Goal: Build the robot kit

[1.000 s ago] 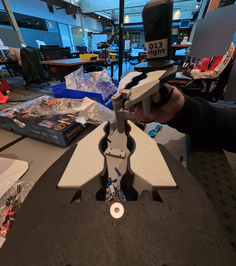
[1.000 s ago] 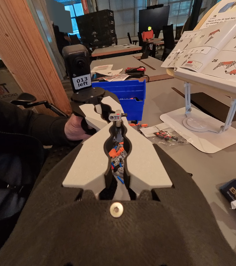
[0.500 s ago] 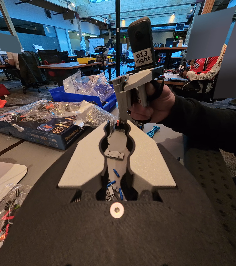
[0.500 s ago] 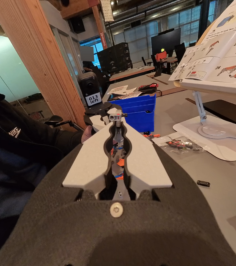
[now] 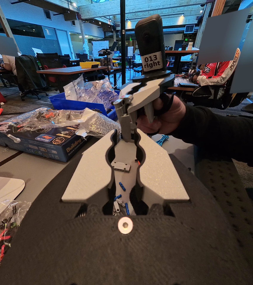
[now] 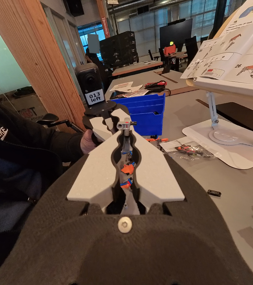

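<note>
My right gripper [image 6: 125, 132] is shut on a small grey building-toy assembly [image 6: 123, 124]. Its connector, marked with a red dot, sticks out past the tips. In the left wrist view the right gripper [image 5: 123, 98] is held in a hand in a black sleeve, above and just ahead of my left gripper [image 5: 126, 134]. The assembly's grey beam [image 5: 123, 121] hangs down with its lower end between the left tips. The left jaws stand a narrow gap apart, wider than the beam. The left gripper's fingers [image 6: 98, 128] show behind the assembly.
A grey plate [image 5: 121, 166] and blue pins [image 5: 122, 185] lie under the left gripper, orange parts [image 6: 127, 168] under the right. A blue toy box [image 5: 30, 138] and blue bin [image 5: 70, 103] are at the left. A booklet stand [image 6: 230, 61], blue bins [image 6: 146, 111] and a parts bag [image 6: 189, 149] are also there. Left and right tips are no more than a few centimetres apart. Both grippers' tips are roughly 20 centimeters from the grey plate [image 5: 121, 166].
The right gripper turned side-on with the assembly half a second ago, then tilted back and rose a little. The beam's lower end stayed between the left tips. The left jaw gap is unchanged.
</note>
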### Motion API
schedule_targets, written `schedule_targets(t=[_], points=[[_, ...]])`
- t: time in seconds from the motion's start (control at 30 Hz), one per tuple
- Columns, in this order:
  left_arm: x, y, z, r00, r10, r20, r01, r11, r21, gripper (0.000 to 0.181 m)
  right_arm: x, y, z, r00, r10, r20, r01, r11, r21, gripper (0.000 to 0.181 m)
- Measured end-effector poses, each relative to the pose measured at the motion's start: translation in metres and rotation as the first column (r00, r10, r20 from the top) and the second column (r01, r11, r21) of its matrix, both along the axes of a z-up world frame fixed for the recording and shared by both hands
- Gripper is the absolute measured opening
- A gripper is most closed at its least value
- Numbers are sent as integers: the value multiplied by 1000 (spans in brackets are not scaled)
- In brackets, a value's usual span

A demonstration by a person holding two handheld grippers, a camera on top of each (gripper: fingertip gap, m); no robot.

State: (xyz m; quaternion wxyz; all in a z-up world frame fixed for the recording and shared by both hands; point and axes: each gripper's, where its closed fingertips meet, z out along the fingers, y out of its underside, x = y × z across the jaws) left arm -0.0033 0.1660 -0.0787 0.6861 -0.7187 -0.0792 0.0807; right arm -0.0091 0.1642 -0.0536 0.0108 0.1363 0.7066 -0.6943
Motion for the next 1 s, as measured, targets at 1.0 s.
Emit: schedule_targets(t=[1.0], points=[[1, 3, -6, 1000, -10, 26, 11, 1000, -21, 16, 2, -10, -13, 995, -35, -90, 47, 990, 133, 4]])
